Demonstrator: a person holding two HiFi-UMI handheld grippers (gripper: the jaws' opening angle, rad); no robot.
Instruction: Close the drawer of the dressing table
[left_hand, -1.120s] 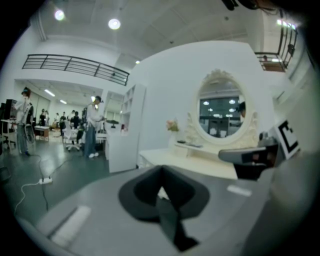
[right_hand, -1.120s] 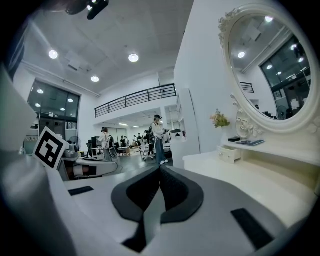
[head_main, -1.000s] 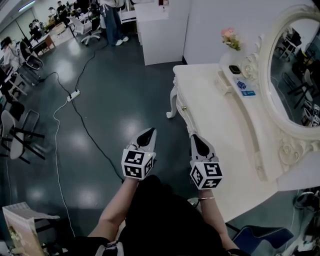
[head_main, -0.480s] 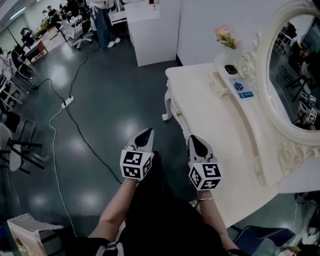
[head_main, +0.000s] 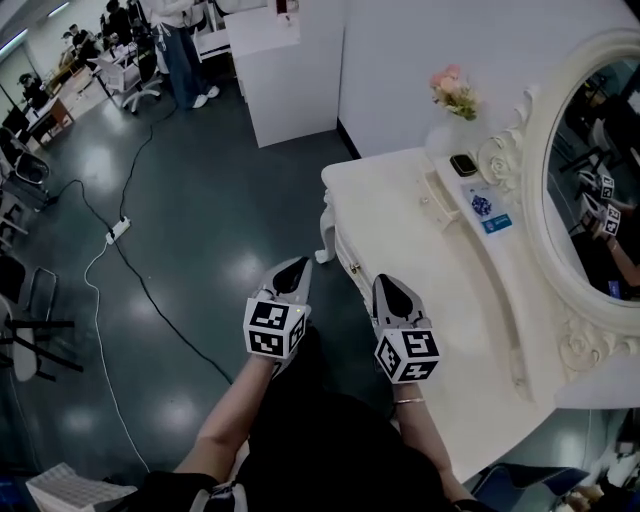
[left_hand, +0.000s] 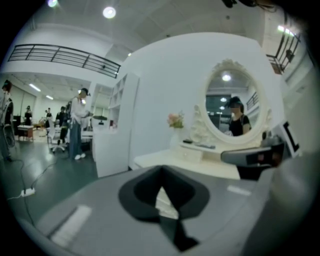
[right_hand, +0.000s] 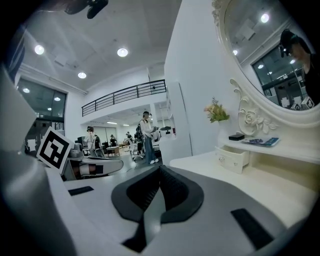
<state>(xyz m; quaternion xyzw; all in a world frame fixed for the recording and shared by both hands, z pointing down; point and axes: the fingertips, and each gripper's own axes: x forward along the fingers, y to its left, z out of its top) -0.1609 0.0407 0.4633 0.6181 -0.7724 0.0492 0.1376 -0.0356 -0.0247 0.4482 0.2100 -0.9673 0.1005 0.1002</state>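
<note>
The white dressing table (head_main: 420, 260) stands at the right, under an oval mirror (head_main: 590, 180). A small drawer (head_main: 437, 190) on its raised back shelf is pulled out; the right gripper view shows this drawer (right_hand: 232, 159) ahead and to the right. My left gripper (head_main: 295, 268) hangs over the dark floor, left of the table's front edge, shut and empty. My right gripper (head_main: 388, 285) is above the table's near front edge, also shut and empty. Both point toward the table's far end, well short of the drawer. The left gripper view looks over its shut tips (left_hand: 161, 172) at the table.
A pink flower vase (head_main: 452, 92), a dark small box (head_main: 463, 163) and a blue card (head_main: 482, 205) sit on the shelf near the drawer. A white cabinet (head_main: 290, 70) stands beyond the table. A cable with a power strip (head_main: 118, 230) crosses the floor; chairs (head_main: 25, 320) at left.
Both grippers and the head view have moved forward along the table's front; the drawer and flowers now sit lower and nearer in the picture. The jaws stayed shut.
</note>
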